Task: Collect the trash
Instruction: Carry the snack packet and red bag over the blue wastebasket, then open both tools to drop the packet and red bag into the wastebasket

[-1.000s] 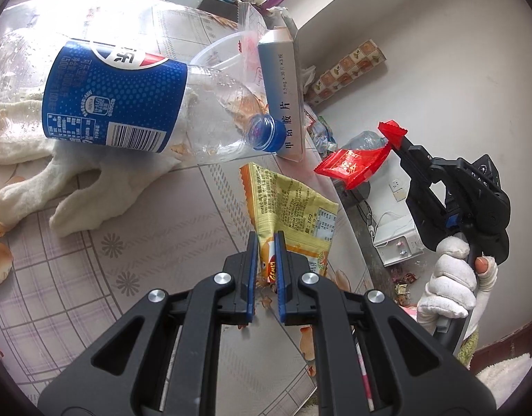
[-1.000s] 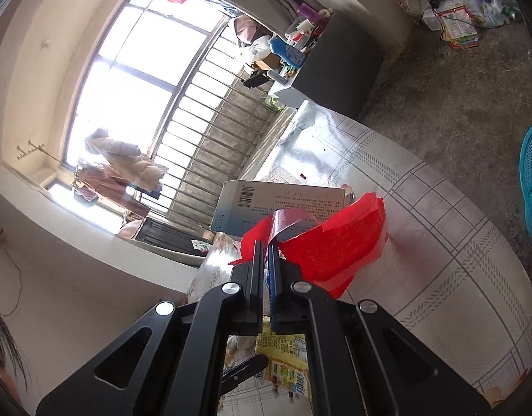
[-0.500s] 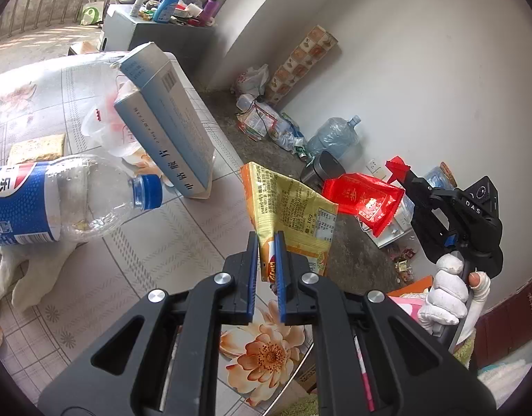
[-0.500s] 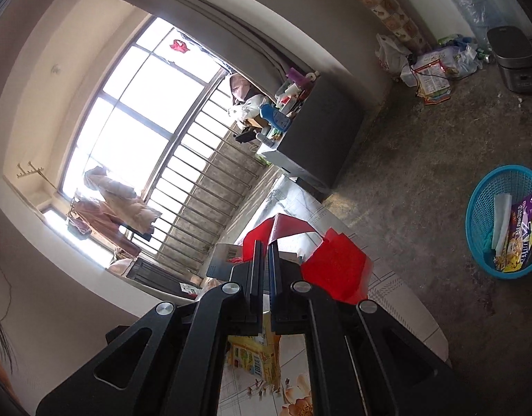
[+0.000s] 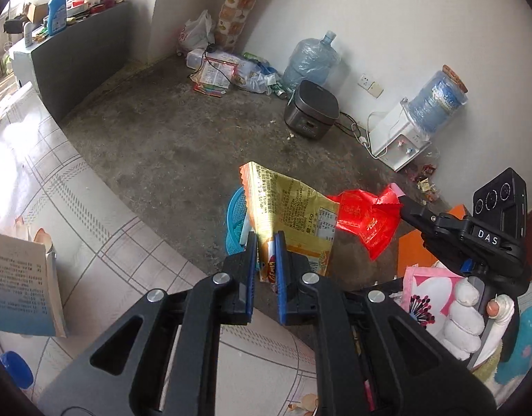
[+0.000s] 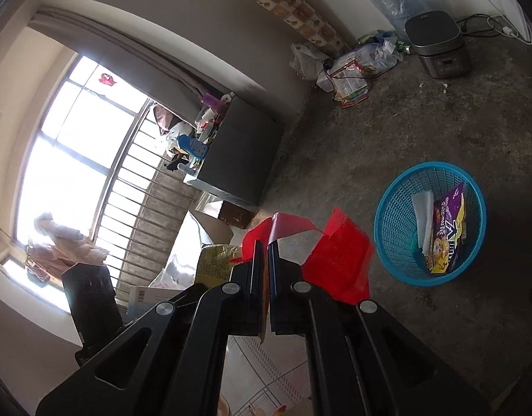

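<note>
I am carrying two pieces of trash off the table edge [image 5: 134, 242] and out over the concrete floor [image 5: 182, 145]. My left gripper [image 5: 266, 242] is clenched on the lower edge of the yellow snack wrapper [image 5: 286, 204], which is standing up above the jaws; my right gripper [image 6: 267, 246] is pinching a corner of the red wrapper [image 6: 338, 260], and the rest of that wrapper is drooping loose to the side. The two wrappers are hanging just beside each other in the left wrist view, possibly brushing, though I cannot tell for sure.

The blue basket [image 6: 390, 208] is sitting on the floor below and ahead, already holding a purple packet [image 6: 446, 228] and a white sheet [image 6: 423, 211]. In the left view only a sliver of its rim is showing behind the yellow wrapper.

To do this step well, I am thinking I should bring each claw right over the basket's opening before loosening anything, because these wrappers look light and floppy and would probably flutter sideways if dropped from high up. I would lower toward the rim, keep the two wrappers from tangling, and let go one at a time, the red one first since it seems closer to the basket. Releasing early, over bare floor, is the main risk
</note>
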{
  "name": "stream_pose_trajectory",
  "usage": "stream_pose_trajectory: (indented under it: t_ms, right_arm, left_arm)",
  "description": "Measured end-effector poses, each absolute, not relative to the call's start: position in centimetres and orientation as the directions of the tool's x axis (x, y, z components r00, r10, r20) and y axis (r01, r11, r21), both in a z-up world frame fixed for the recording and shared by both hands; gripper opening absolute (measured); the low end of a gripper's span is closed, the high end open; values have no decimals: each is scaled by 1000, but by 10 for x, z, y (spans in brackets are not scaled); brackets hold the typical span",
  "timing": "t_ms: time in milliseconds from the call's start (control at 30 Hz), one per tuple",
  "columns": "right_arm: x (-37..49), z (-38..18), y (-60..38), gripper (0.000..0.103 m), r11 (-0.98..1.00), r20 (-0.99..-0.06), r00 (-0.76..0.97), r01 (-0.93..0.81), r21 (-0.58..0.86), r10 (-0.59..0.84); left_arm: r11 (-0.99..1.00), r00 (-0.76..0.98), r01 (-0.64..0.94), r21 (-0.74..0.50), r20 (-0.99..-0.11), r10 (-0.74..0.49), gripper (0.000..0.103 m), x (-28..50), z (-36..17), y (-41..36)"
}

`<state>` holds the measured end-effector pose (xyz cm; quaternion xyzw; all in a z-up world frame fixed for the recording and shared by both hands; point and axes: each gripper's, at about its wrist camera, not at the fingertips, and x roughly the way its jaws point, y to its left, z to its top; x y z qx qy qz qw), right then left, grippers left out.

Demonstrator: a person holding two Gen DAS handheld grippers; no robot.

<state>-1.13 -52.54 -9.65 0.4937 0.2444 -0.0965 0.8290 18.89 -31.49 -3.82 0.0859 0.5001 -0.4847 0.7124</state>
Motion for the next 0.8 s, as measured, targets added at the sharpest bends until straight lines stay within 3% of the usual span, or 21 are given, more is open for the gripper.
stream_pose_trajectory:
  t_ms: [233,367,433,500,533,567,600,700,800]
  right_arm:
    - [21,-151,-578,3,405,-562,818,475,781,124]
    - [40,-184,-604,3,345,-575,802,500,794,162]
    - [50,-203,-616,3,316,-587,791,520,794,175]
    - [60,-227,-627,5,281,-609,767,551,786,201]
    - [65,-241,-632,8,274,-641,738,585,763,210]
    - [70,-254,-637,25,282,-685,697,627,726,214]
    - [74,-268,-640,50,297,-732,646,671,679,217]
    - [75,-301,-641,54,345,-843,500,770,537,197]
    - [65,-314,-636,54,351,-873,452,800,487,182]
  left_arm:
    - [501,-38,824,-265,-908,-418,9,212,-105,-429]
    - [512,-32,835,-201,-947,-321,15,227,-139,-480]
    - [509,-25,843,-175,-958,-287,27,231,-152,-501]
    - [495,11,860,-123,-966,-260,54,230,-161,-515]
    - [489,36,867,-98,-965,-259,57,229,-162,-520]
    - [487,50,869,-89,-963,-265,59,230,-162,-524]
    - [491,52,866,-92,-961,-271,62,229,-162,-526]
    - [511,59,853,-104,-954,-293,65,230,-152,-522]
    - [515,92,852,-91,-943,-320,65,231,-136,-514]
